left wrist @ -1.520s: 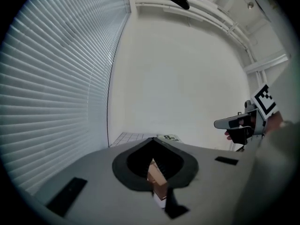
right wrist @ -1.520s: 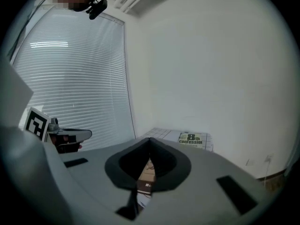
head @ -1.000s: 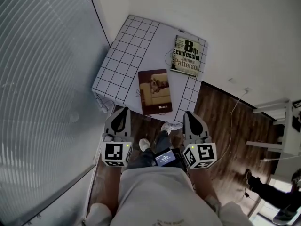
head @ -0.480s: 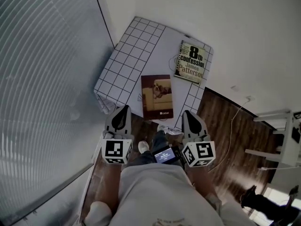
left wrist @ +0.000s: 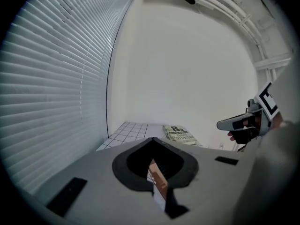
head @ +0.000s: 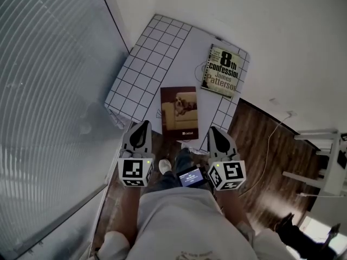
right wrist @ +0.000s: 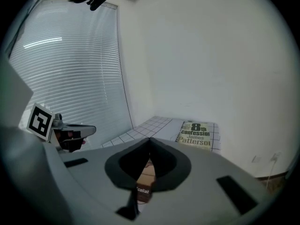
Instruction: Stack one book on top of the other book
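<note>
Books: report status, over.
Left claw, right claw shut, empty. Brown book near table edge, 8th Confession book at far corner, unstacked. Nothing on either cover.

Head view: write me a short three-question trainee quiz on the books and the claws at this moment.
1. Multiple choice: which book lies nearer the person? A. brown book B. 8th Confession book
2. True or false: one book is already stacked on the other.
3. Fill in: the left claw and right claw hold nothing, and both are ____.

Key: 1 A; 2 false, they lie apart; 3 shut.
</note>
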The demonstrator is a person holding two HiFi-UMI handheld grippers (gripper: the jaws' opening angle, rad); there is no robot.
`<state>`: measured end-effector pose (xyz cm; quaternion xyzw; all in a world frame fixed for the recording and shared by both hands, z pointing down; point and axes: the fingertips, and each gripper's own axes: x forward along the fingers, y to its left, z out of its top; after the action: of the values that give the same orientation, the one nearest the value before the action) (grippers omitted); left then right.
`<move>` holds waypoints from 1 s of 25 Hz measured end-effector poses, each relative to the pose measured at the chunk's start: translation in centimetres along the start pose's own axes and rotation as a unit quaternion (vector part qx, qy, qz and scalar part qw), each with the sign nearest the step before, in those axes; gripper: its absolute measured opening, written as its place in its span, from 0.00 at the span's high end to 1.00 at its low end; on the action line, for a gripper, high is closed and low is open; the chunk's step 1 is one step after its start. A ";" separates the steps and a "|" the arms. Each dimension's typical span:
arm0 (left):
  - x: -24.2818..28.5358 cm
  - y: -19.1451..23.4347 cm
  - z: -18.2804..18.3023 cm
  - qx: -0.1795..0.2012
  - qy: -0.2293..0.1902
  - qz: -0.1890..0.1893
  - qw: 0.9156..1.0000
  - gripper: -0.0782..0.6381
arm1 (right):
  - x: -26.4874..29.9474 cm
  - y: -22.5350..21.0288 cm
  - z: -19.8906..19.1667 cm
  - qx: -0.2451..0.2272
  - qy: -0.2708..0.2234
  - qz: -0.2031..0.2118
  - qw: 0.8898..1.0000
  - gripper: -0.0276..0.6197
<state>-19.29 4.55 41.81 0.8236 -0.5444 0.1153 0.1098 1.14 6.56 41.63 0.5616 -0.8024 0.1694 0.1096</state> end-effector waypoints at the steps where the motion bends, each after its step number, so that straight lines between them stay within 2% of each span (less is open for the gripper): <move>1: 0.3 0.1 -0.2 -0.001 0.003 0.002 1.000 0.88 | 0.3 -0.1 -0.3 0.000 0.004 0.000 1.000 0.95; 10: 2.4 0.4 -2.5 -0.003 0.038 0.010 0.999 0.88 | 3.0 -0.5 -2.3 0.003 0.036 0.016 0.999 0.95; 20: 4.5 0.0 -5.4 -0.010 0.072 0.001 0.997 0.88 | 5.2 -1.8 -5.2 0.009 0.074 0.018 0.997 0.95; 25: 5.3 0.4 -7.3 -0.008 0.098 0.008 0.995 0.88 | 6.2 -2.2 -6.4 0.010 0.090 0.019 0.996 0.95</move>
<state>-18.15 2.06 50.42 0.8032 -0.5384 0.1918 0.1679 0.99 2.98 50.10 0.5296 -0.7981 0.2299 0.1725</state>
